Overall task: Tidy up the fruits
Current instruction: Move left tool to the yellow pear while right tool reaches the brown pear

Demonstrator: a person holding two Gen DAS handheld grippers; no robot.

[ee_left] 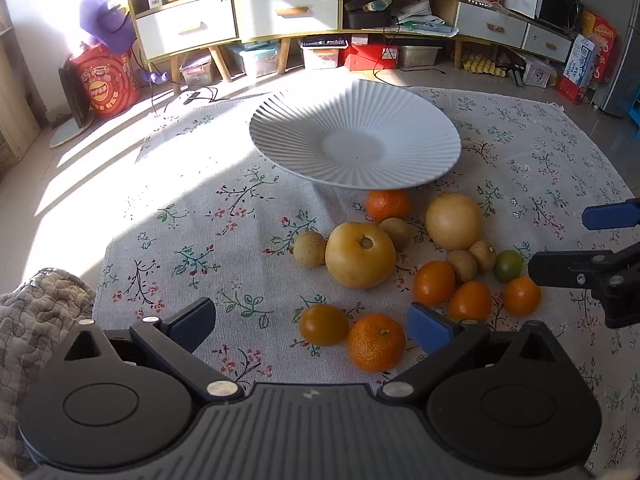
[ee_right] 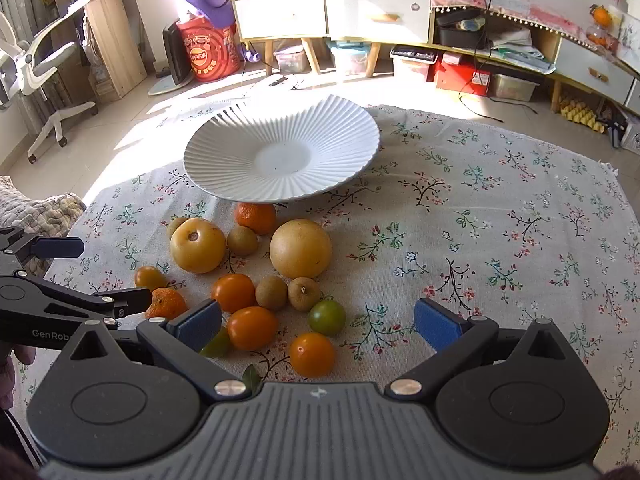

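A white ribbed plate (ee_left: 304, 120) (ee_right: 224, 152) stands empty on the floral cloth. In front of it lies a loose cluster of fruit: two big yellow fruits (ee_left: 360, 255) (ee_right: 301, 248), mandarins (ee_left: 376, 343) (ee_right: 256, 218), orange tomatoes (ee_left: 323, 325) (ee_right: 312, 354), small brown fruits (ee_left: 309, 249) (ee_right: 304, 294) and a green tomato (ee_left: 508, 266) (ee_right: 327, 317). My left gripper (ee_left: 312, 326) is open, low over the near-left mandarin and tomato. My right gripper (ee_right: 318, 324) is open, above the near tomatoes. Each gripper shows at the edge of the other's view (ee_left: 560, 240) (ee_right: 104, 276).
The floral cloth (ee_left: 200, 240) (ee_right: 500, 220) covers the surface. A quilted blanket (ee_left: 32, 312) lies at the left edge. Cabinets with drawers (ee_left: 280, 12) (ee_right: 360, 12), boxes and a red bucket (ee_left: 108, 80) stand behind on the floor. An office chair (ee_right: 36, 64) is far left.
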